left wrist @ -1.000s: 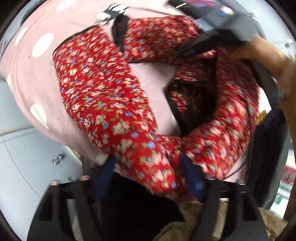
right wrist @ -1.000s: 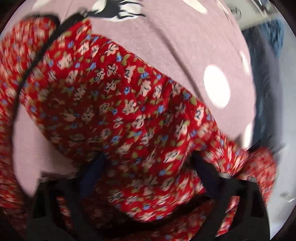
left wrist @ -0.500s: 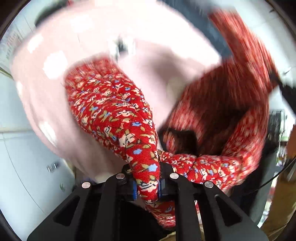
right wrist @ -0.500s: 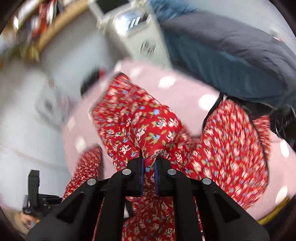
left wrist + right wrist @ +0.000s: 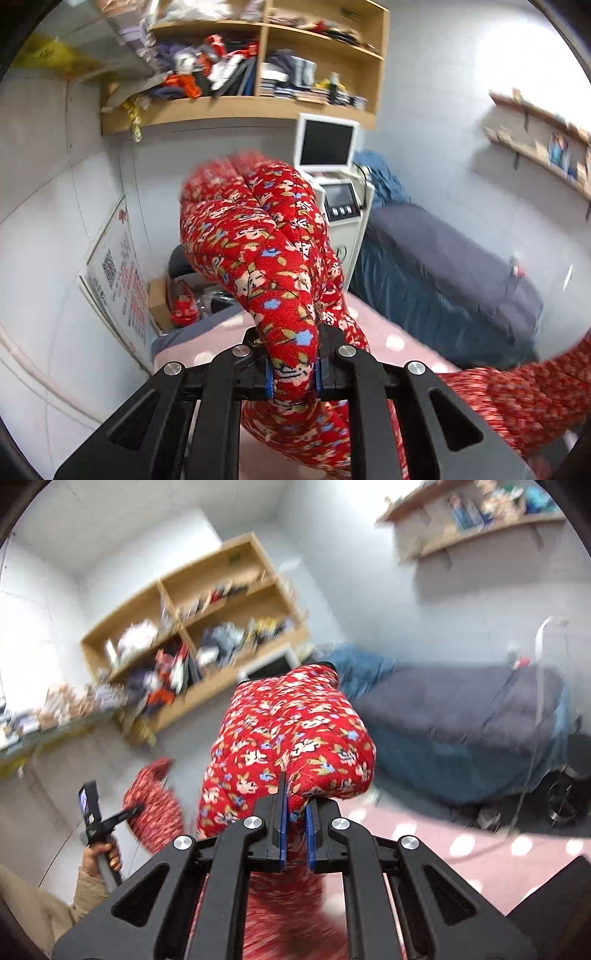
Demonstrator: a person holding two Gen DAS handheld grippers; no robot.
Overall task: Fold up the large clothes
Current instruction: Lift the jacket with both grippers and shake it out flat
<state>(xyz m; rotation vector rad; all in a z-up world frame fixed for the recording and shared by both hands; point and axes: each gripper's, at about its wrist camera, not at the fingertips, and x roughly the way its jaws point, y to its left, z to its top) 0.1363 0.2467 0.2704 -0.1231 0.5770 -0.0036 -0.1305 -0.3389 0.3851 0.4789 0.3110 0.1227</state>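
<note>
A red floral garment [image 5: 258, 240] is held up in the air above a pink dotted sheet [image 5: 388, 332]. My left gripper [image 5: 293, 365] is shut on a bunched fold of it, and the cloth bulges over the fingers and hangs below. My right gripper [image 5: 295, 834] is shut on another fold of the red floral garment [image 5: 295, 734]. In the right wrist view the other hand-held gripper [image 5: 110, 818] shows at lower left, gripped by a hand [image 5: 98, 856], with red cloth bunched at its tip. The rest of the garment trails off to the right [image 5: 517, 391].
A wooden wall shelf [image 5: 258, 99] full of clutter hangs ahead. Below it stands a white machine with a screen [image 5: 327, 147]. A bed with dark grey and blue covers [image 5: 443, 266] runs along the right wall. A small wall shelf [image 5: 535, 147] is at the right.
Both grippers closed on folds of the red garment and rose, lifting it off the pink sheet. The views swung from looking down at the bed to looking across the room.
</note>
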